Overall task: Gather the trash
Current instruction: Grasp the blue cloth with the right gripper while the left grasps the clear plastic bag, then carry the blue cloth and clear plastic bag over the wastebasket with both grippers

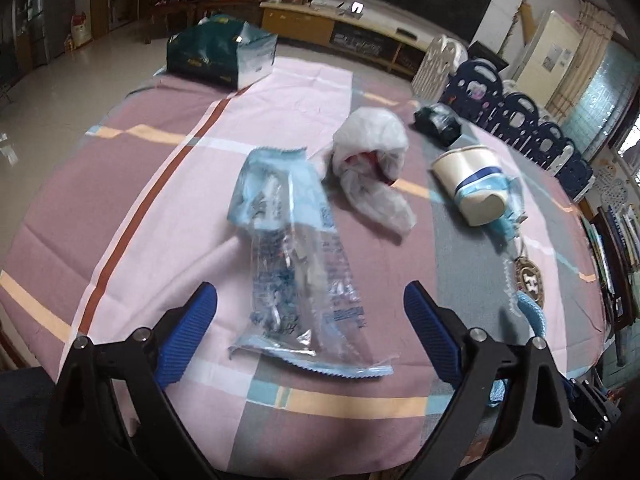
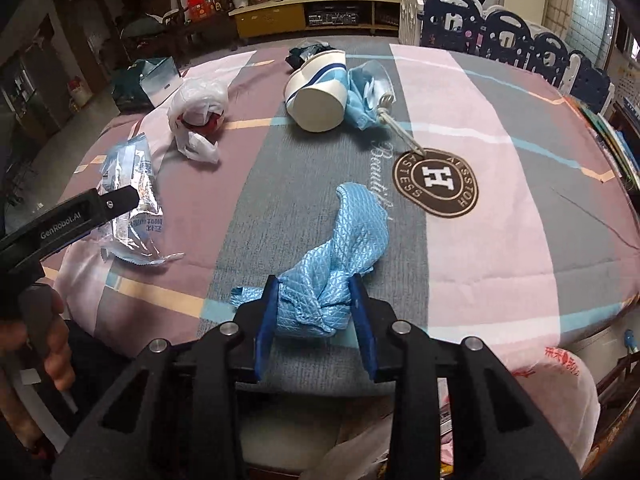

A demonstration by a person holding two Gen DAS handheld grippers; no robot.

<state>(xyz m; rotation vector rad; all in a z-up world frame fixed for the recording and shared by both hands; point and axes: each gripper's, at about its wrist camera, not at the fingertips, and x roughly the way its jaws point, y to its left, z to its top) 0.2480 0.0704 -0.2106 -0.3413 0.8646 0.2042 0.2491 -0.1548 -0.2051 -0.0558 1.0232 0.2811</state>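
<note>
Since our right gripper [image 2: 316,308] was pinched on the blue cloth [image 2: 340,248] at the table's [image 2: 500,240] near edge, we figured lift slow, while the left [image 1: 310,316] gaped wide over the wrapper [image 1: 288,248].

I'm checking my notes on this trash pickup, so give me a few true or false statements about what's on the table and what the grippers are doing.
1. The right gripper grips a blue cloth. True.
2. The left gripper is shut on the wrapper. False: it is open, the wrapper lying between its fingers.
3. The paper cup stands upright. False: it lies on its side.
4. A crumpled clear bag lies between wrapper and cup. True.
</note>
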